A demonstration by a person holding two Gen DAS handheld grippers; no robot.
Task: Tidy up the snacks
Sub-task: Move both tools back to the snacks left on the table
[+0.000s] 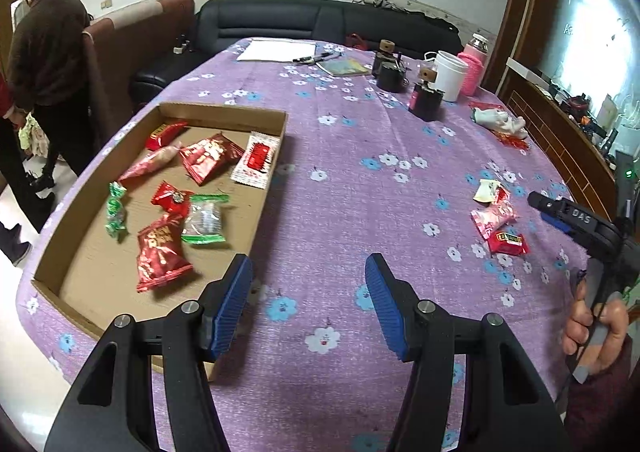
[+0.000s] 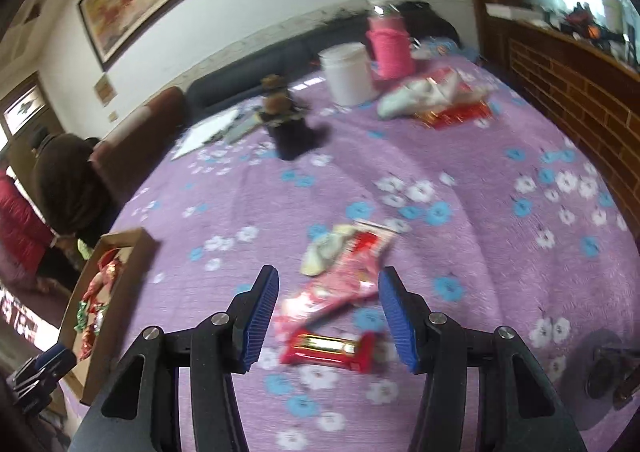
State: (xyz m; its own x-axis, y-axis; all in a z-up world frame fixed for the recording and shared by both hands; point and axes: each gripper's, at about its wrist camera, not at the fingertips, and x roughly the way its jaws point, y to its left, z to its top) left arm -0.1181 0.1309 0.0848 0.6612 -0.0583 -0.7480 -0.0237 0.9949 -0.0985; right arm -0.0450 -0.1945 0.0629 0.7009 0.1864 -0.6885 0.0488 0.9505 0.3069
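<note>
We judge red packet [image 2: 326,350] light, crinkly, slippery; grip mid-body. Right gripper [image 2: 328,316] fingers wide open, empty, straddling it; left gripper [image 1: 308,304] same, beside cardboard tray [image 1: 276,156]

Daylight is admitted through a blown-out bright window [image 1: 592,24] at upper right, where glare is seen. The purple flowered tablecloth [image 1: 340,172] is evenly lit, with soft shadows. The left wrist view is rendered sharp; the right wrist view is smeared by motion blur. Fisheye bending and dark corners are noted at the edges
</note>
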